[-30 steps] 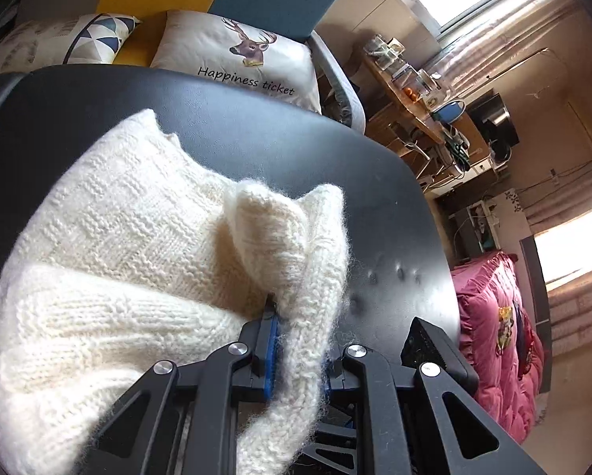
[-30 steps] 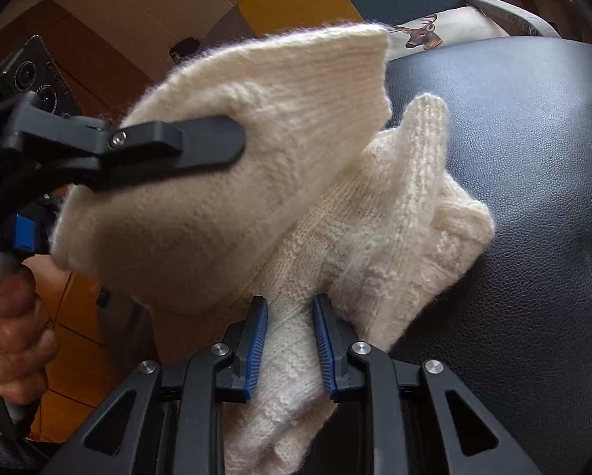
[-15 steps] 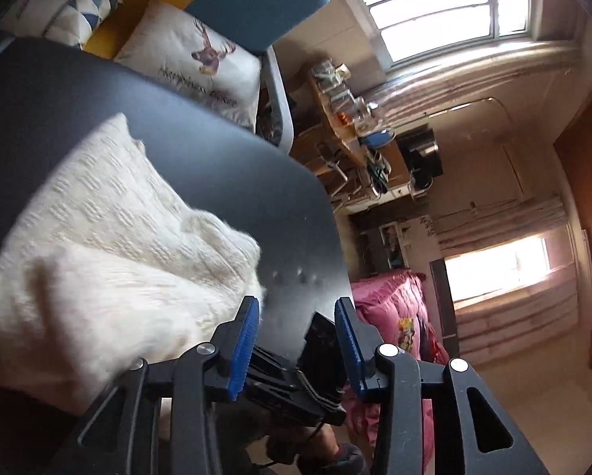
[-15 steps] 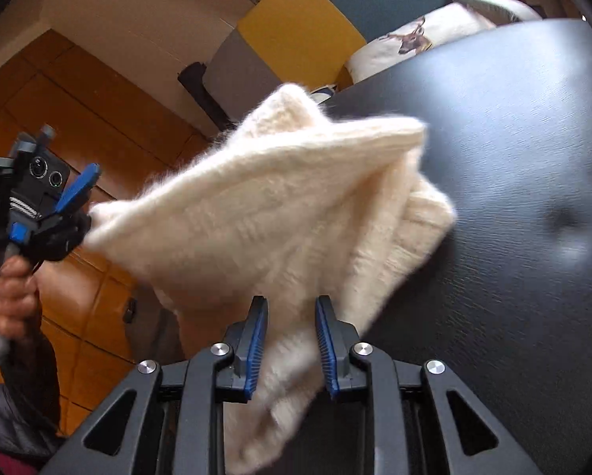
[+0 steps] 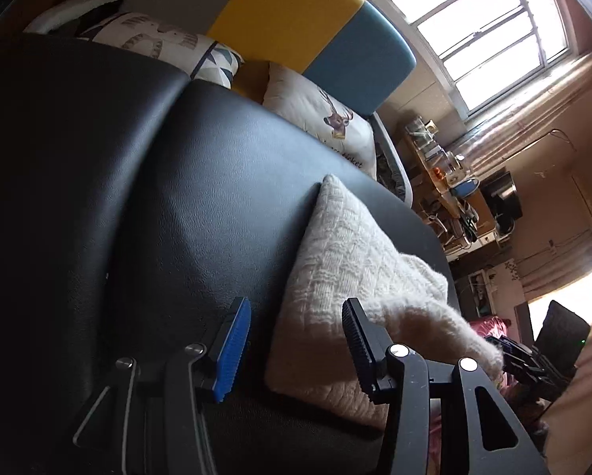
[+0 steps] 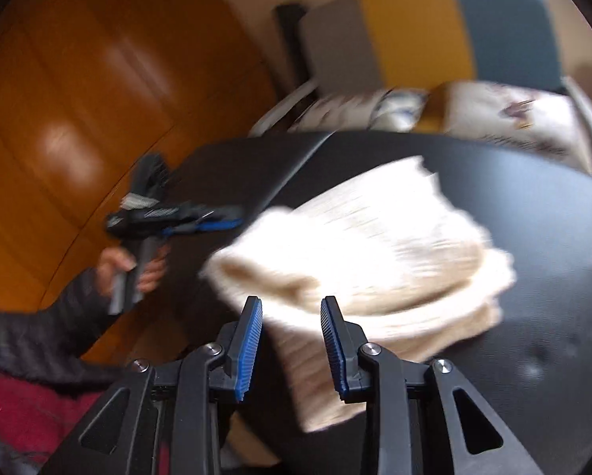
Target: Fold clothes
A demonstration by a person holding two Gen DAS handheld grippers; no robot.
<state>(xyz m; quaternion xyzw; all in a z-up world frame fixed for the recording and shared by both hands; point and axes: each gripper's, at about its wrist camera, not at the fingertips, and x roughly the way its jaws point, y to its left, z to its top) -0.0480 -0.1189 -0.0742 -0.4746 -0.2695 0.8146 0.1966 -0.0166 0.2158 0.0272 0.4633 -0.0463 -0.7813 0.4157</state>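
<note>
Black leather covers the table (image 5: pixel 200 182), which fills most of both wrist views. Behind its far edge sits a chair (image 5: pixel 307 19) with a grey, yellow and blue back, and two pillows lean against it: a patterned pillow (image 5: pixel 165 45) at the left and a deer pillow (image 5: pixel 323 114) to its right. Further right in the left wrist view are a bright window (image 5: pixel 482 31) and a cluttered desk (image 5: pixel 450 190).

In the left wrist view, the left gripper (image 5: pixel 296 340) is spread wide and grips nothing. The blue pad of one finger stands over bare leather, and the other finger overlaps the near edge of the sweater (image 5: pixel 355 277). The cream knit sweater lies folded on the table's right part, one corner pointing toward the deer pillow and a fuzzy end hanging past the near edge. At the far right the right gripper (image 5: pixel 521 360) shows only in part, beside that end.

The right wrist view is blurred by motion. At its left, before an orange wood wall (image 6: pixel 78 79), a hand (image 6: pixel 133 269) holds the left gripper (image 6: pixel 200 217) by its handle, just left of the sweater (image 6: pixel 375 245). The right gripper (image 6: pixel 292 340) is partly open. A sweater flap lies between its blue pads, but I cannot tell whether they touch it.
</note>
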